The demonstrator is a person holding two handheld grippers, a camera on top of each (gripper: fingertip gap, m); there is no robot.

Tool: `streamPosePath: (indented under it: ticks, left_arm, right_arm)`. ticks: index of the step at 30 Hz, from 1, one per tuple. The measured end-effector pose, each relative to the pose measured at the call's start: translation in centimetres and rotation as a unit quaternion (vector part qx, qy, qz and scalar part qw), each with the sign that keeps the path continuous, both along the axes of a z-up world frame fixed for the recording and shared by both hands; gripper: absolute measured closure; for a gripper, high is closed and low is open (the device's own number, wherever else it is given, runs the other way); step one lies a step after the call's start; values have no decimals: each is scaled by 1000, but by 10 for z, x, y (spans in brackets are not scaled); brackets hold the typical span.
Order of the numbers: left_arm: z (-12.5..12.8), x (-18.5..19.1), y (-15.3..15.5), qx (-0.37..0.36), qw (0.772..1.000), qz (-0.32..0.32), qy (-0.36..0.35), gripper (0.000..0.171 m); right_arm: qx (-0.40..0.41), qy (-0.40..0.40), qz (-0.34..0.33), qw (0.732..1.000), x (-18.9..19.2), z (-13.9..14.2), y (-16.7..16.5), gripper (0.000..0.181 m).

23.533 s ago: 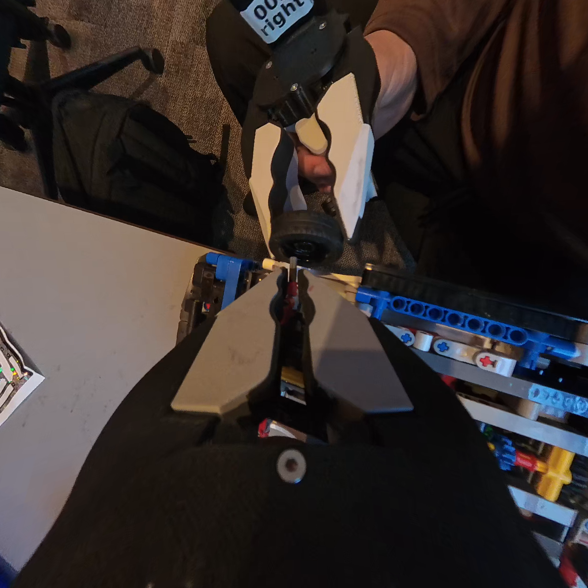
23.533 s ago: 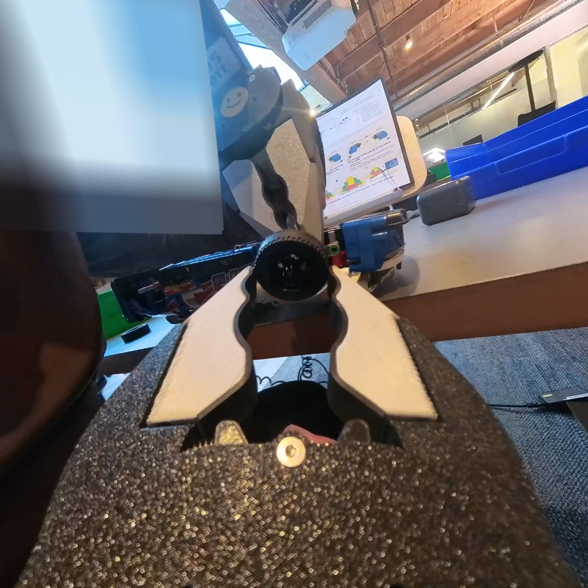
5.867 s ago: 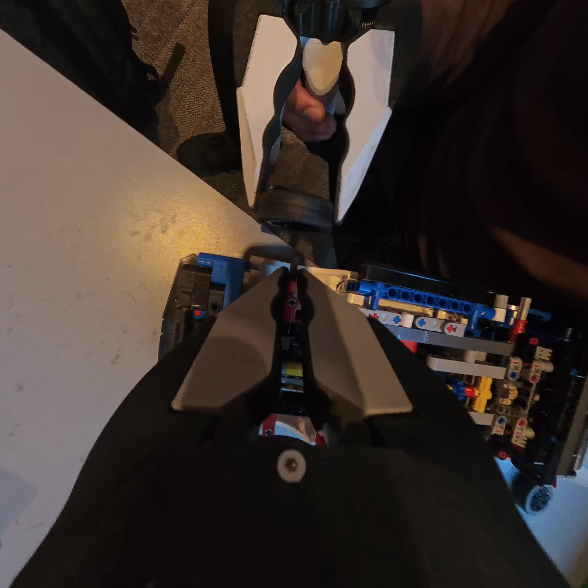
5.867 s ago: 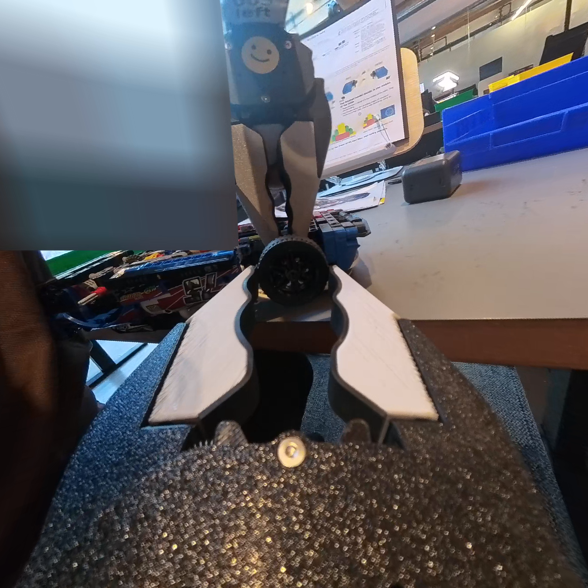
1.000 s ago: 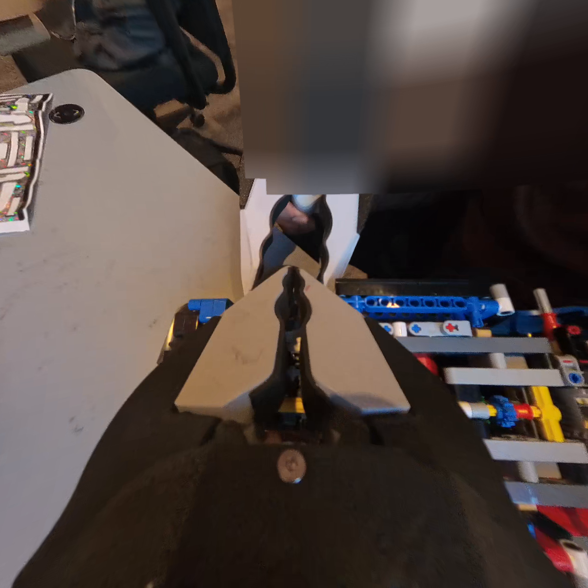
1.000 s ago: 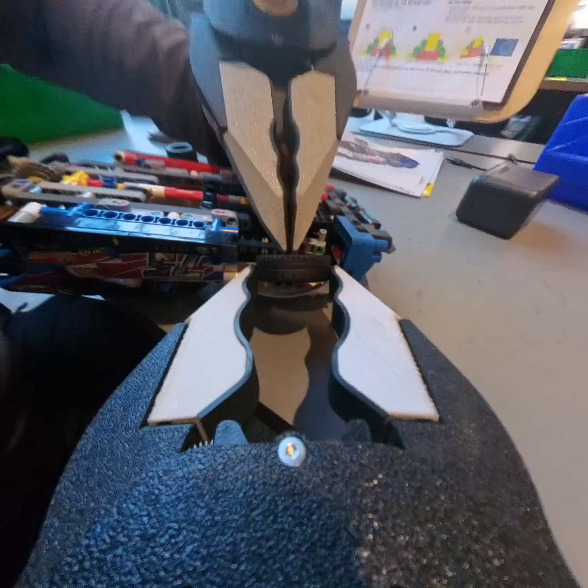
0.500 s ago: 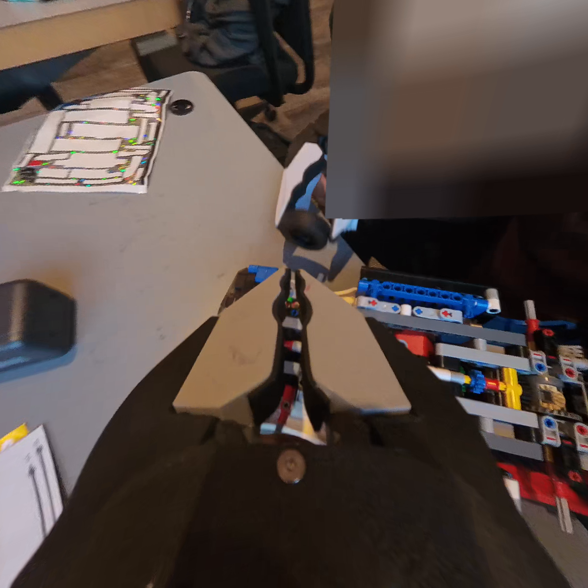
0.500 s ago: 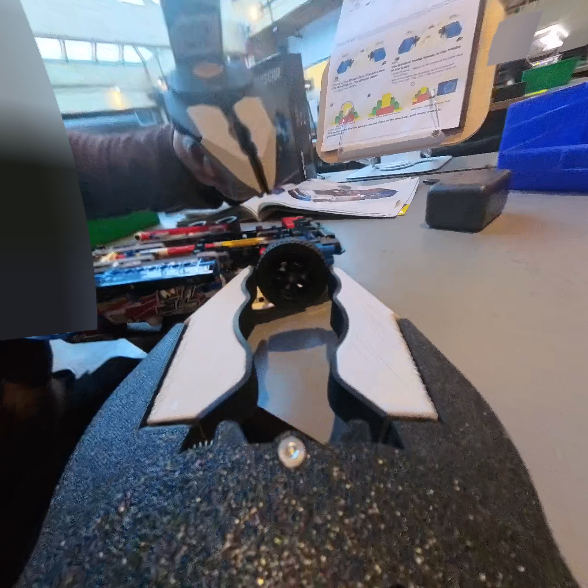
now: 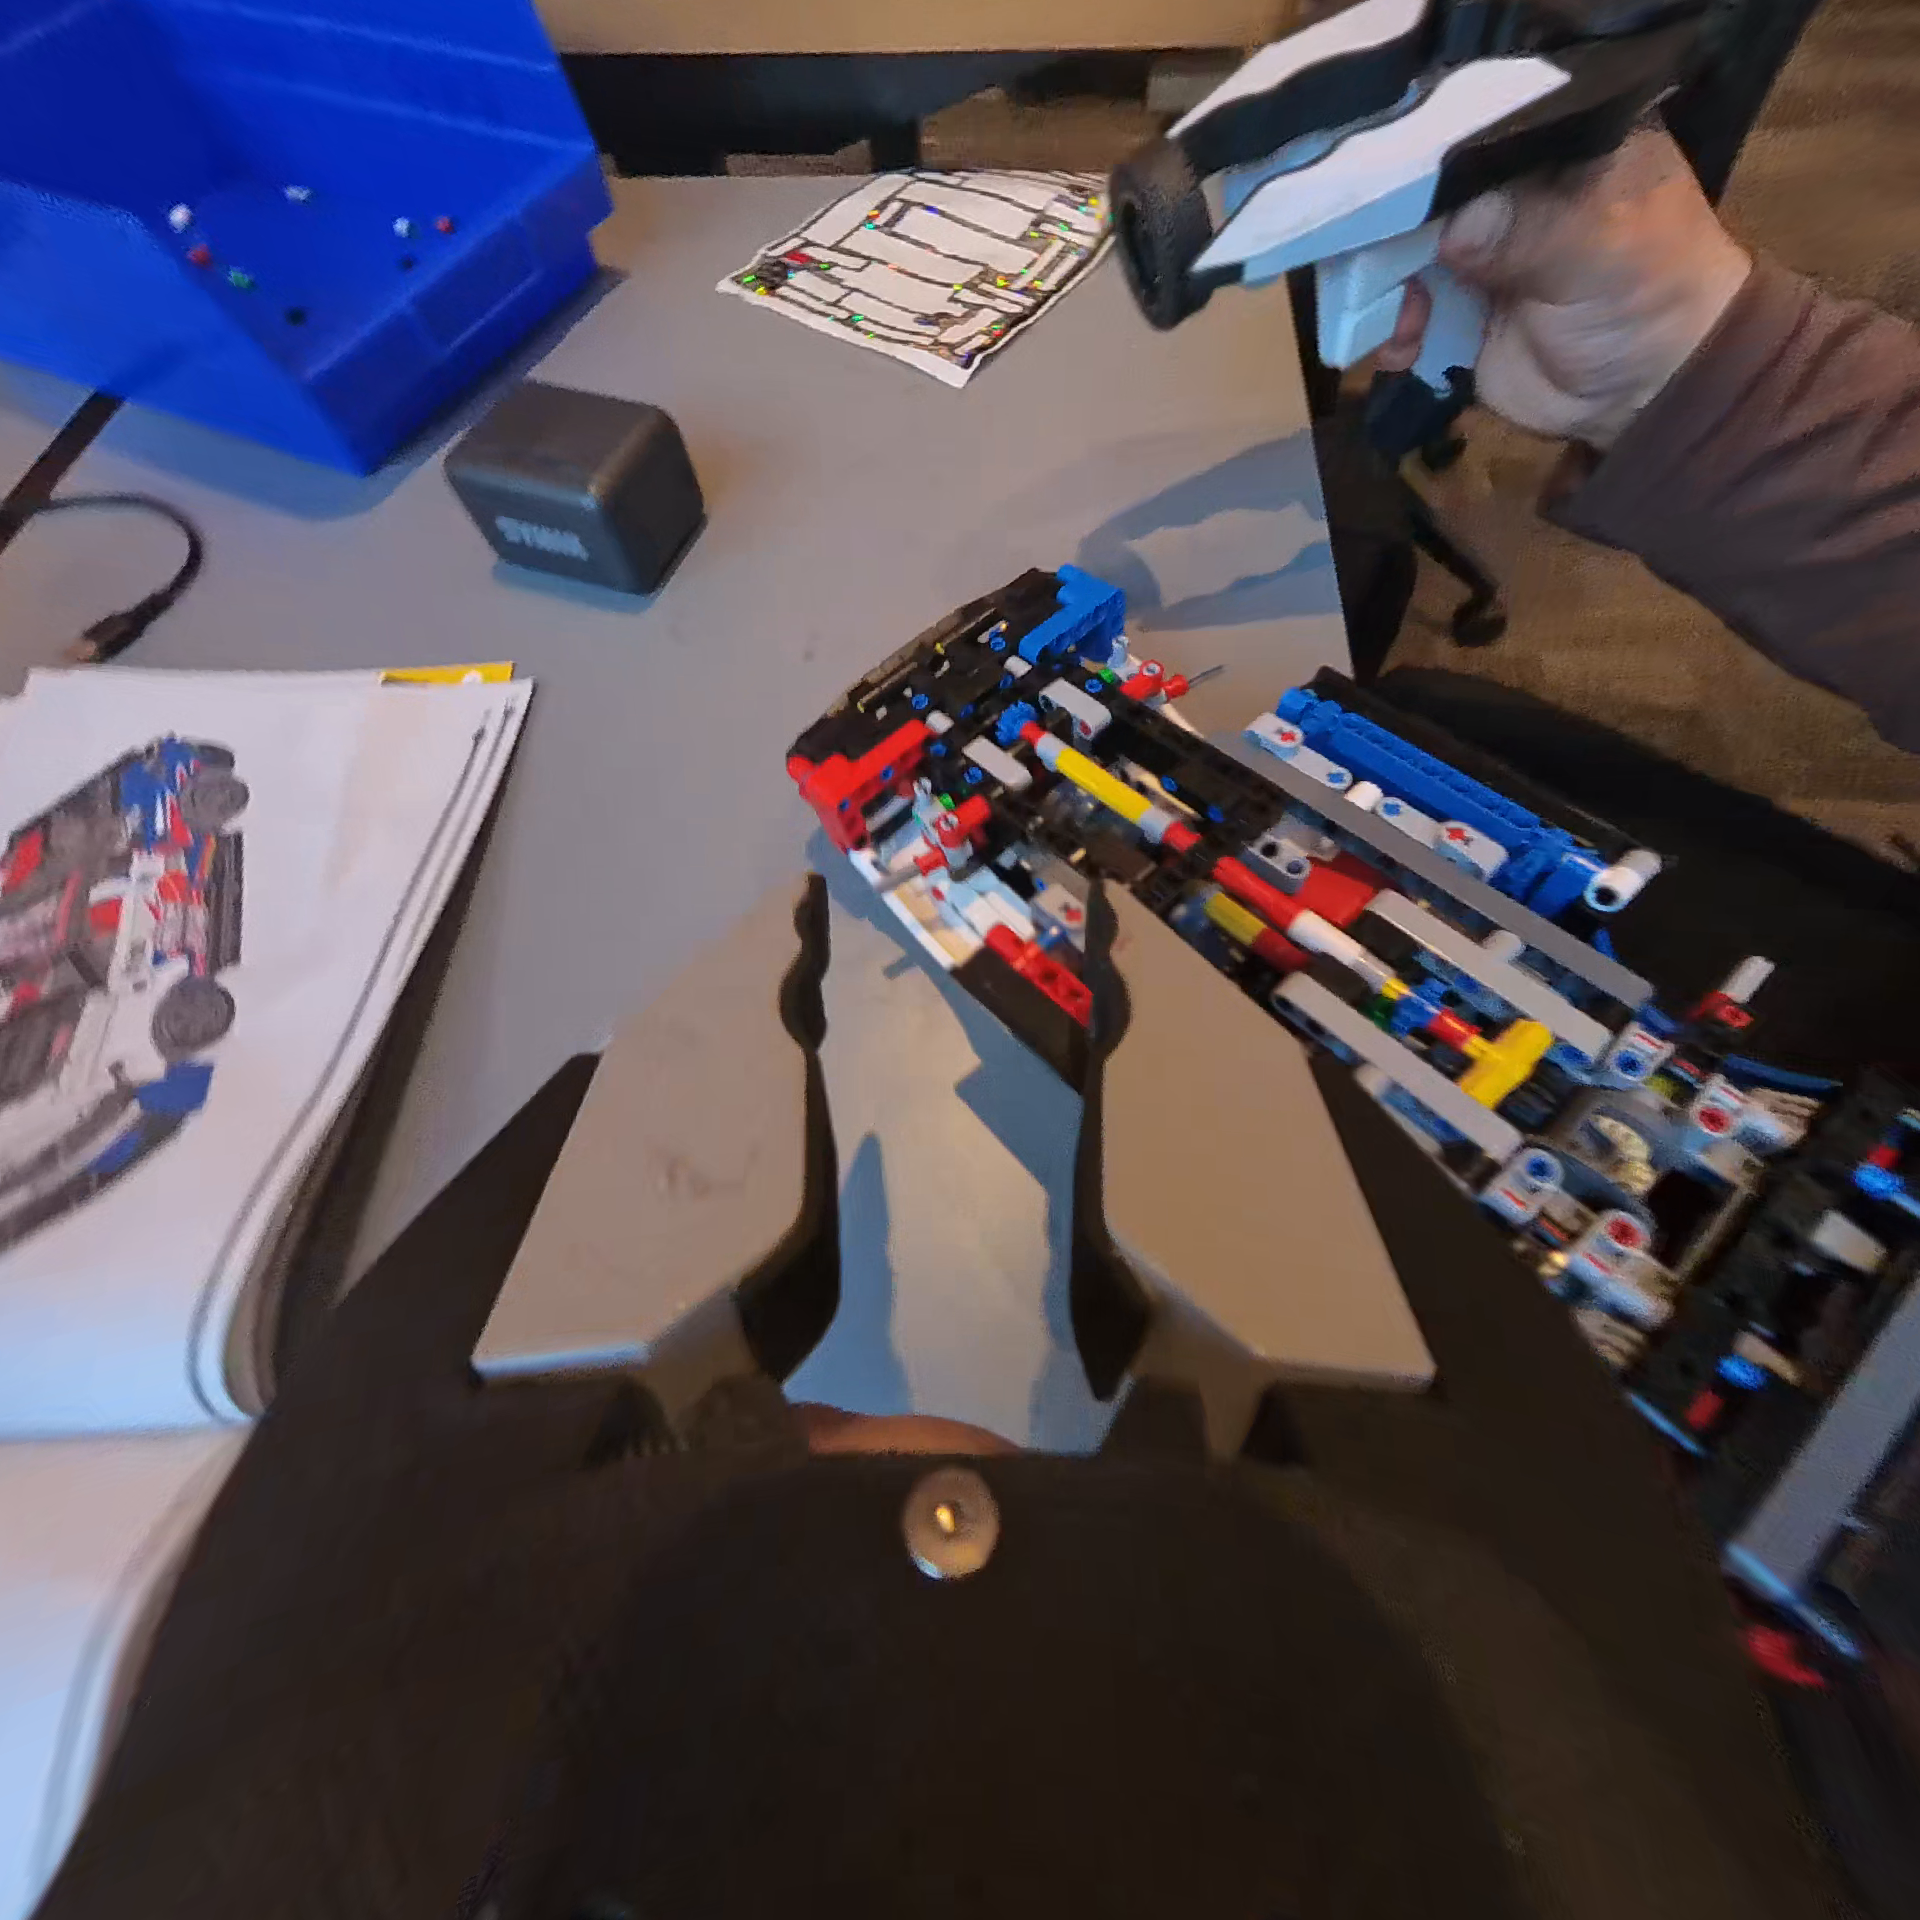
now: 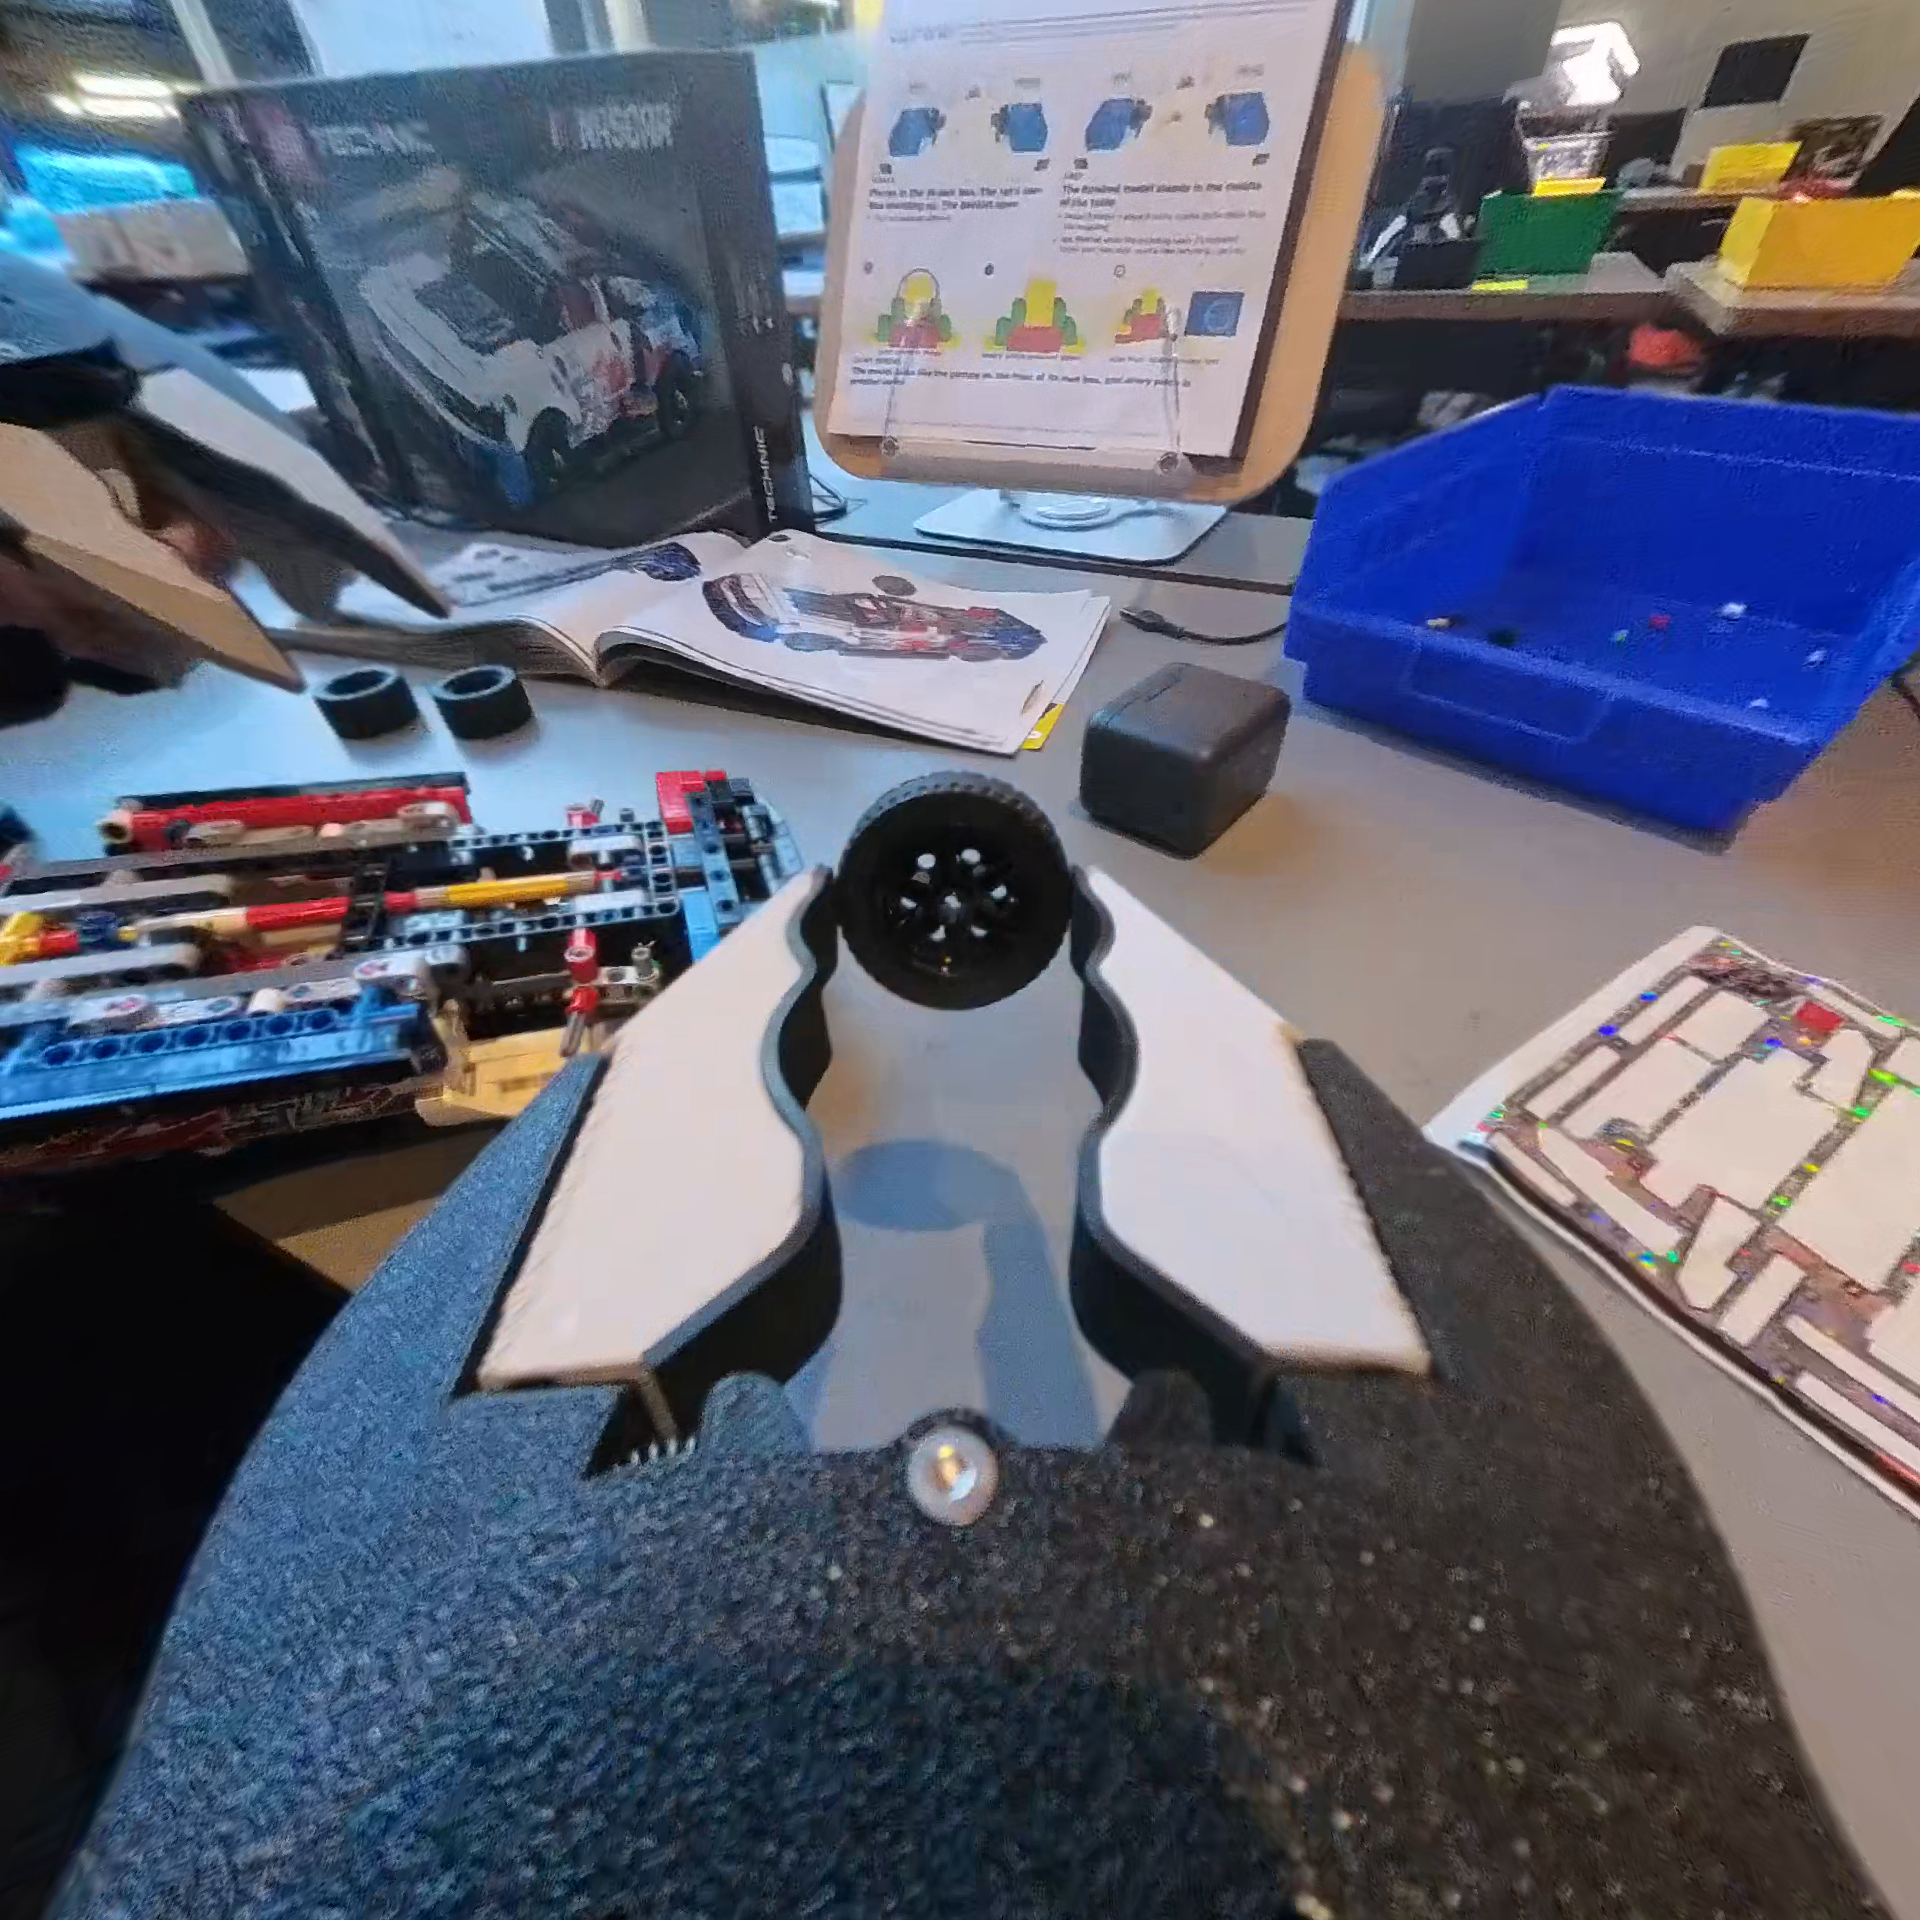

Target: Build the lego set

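Note:
The partly built lego car chassis [image 9: 1299, 862], black with blue, red and yellow parts, lies on the grey table [image 9: 883, 488], its near end over the table's edge. My left gripper [image 9: 951, 925] is open and empty, just above the table, its right fingertip at the chassis's red front corner. My right gripper [image 10: 951, 894] is shut on a black wheel [image 10: 951, 914], held above the table, right of the chassis [image 10: 364, 956]. In the left wrist view, the right gripper [image 9: 1195, 208] and wheel [image 9: 1148, 249] hang beyond the chassis's blue front corner.
Two loose black tyres [image 10: 421, 701] lie behind the chassis. An open instruction booklet [image 10: 831, 634], the set's box [image 10: 520, 312], a sheet on a stand [image 10: 1081, 239], a dark grey block [image 10: 1179, 753], a blue bin [image 10: 1610, 603] and a sticker sheet [image 10: 1714, 1143] are around. The grippers' ends are close to 20 cm from one another.
My left gripper has opened, let go of the chassis and drawn back. My right gripper has carried the wheel away from the chassis front, out over the table.

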State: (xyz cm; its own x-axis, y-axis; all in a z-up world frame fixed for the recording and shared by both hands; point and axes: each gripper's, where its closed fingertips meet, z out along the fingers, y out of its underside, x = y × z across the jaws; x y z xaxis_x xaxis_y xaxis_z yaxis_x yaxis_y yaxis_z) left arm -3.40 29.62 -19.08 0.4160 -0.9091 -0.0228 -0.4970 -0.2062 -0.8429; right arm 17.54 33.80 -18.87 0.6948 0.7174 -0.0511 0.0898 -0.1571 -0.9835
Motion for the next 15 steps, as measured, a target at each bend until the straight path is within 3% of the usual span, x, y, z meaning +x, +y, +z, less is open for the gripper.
streamPosePath:
  ticks: [4,10,15]
  left_arm:
    - [-5,-18,-18,-11,999,48,-11,114]
    - [-7,-33,-51,-5,997,67,-34,111]
    - [-22,-39,-61,10,996,88,25,102]
  right_arm:
    - [-51,4,39,998,-11,-8,-18,141]
    - [-54,-38,27,997,-19,-31,-45,142]
    - [-19,-56,40,997,-20,-32,-48,142]
